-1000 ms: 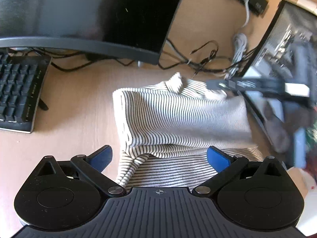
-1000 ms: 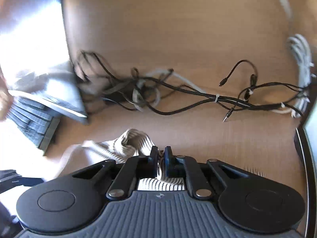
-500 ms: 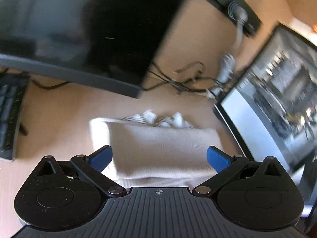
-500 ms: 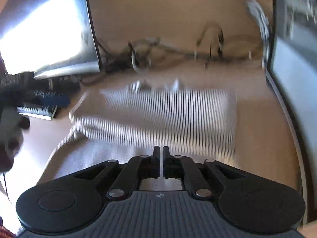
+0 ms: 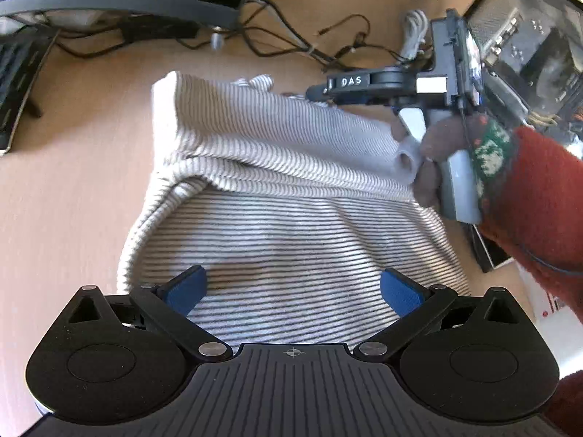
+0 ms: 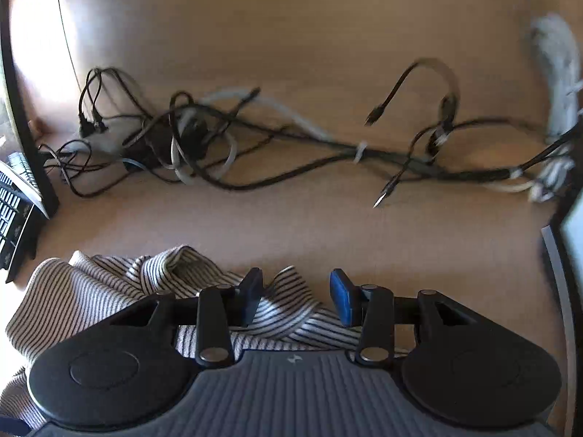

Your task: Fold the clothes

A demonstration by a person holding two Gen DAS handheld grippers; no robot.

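A white garment with thin dark stripes (image 5: 284, 196) lies on the wooden desk, its far half folded over the near half. My left gripper (image 5: 291, 289) is open above the garment's near part, holding nothing. My right gripper (image 6: 296, 296) is open over the garment's far bunched edge (image 6: 175, 266), with cloth between and under its fingers. In the left wrist view the right gripper's body (image 5: 393, 83) sits at the garment's far right corner, held by a hand in a red sleeve (image 5: 539, 189).
A tangle of black and white cables (image 6: 255, 138) lies on the desk beyond the garment. A monitor base (image 5: 116, 0) and keyboard (image 5: 14, 83) are at far left. A second screen (image 5: 528, 36) stands at right.
My right gripper has opened and let go of the garment's edge at the far side. The left gripper stayed open and now looks down closer at the folded garment.
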